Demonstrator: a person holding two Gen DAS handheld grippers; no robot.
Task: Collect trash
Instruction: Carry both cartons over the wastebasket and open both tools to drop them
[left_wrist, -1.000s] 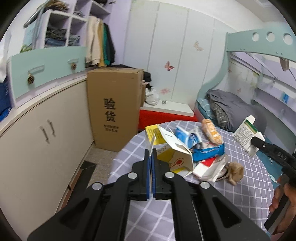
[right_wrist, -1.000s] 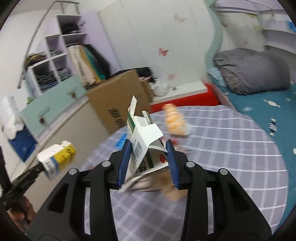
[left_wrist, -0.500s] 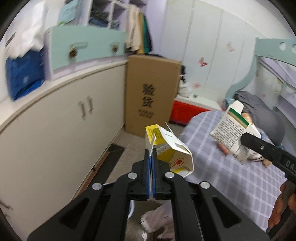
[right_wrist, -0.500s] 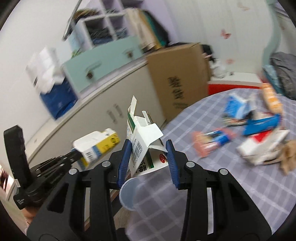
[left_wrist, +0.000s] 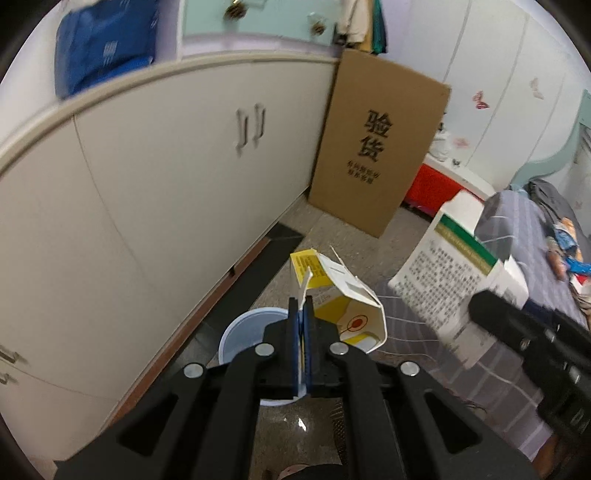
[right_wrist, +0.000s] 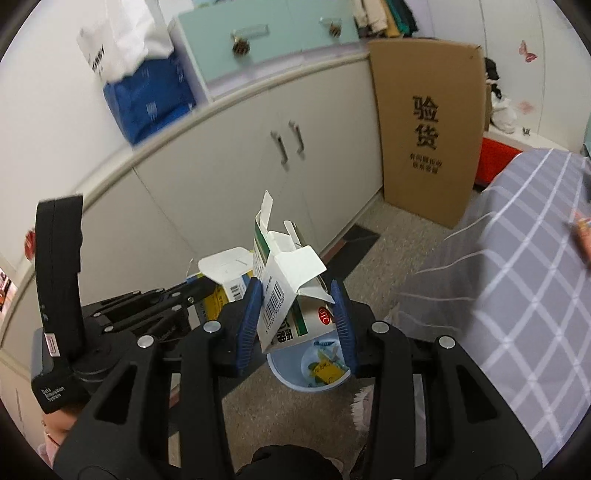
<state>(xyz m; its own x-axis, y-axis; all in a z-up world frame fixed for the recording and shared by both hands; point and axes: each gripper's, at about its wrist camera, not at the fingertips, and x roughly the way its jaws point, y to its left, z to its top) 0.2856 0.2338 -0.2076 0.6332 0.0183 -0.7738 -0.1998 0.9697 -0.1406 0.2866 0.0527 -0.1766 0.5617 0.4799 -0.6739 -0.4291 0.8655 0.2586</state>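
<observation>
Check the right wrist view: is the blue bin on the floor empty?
No. The blue bin below the right gripper already holds a yellow-and-white scrap, seen past the green-and-white carton clamped in the jaws.

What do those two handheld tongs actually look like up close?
Both are matte black plastic. The left tongs and the right tongs have angular forked arms with cut-out openings, round silver screws at the joints and ribbed blue pads inside the tips. The left one's upright black handle bears small white lettering. No cables show.
</observation>
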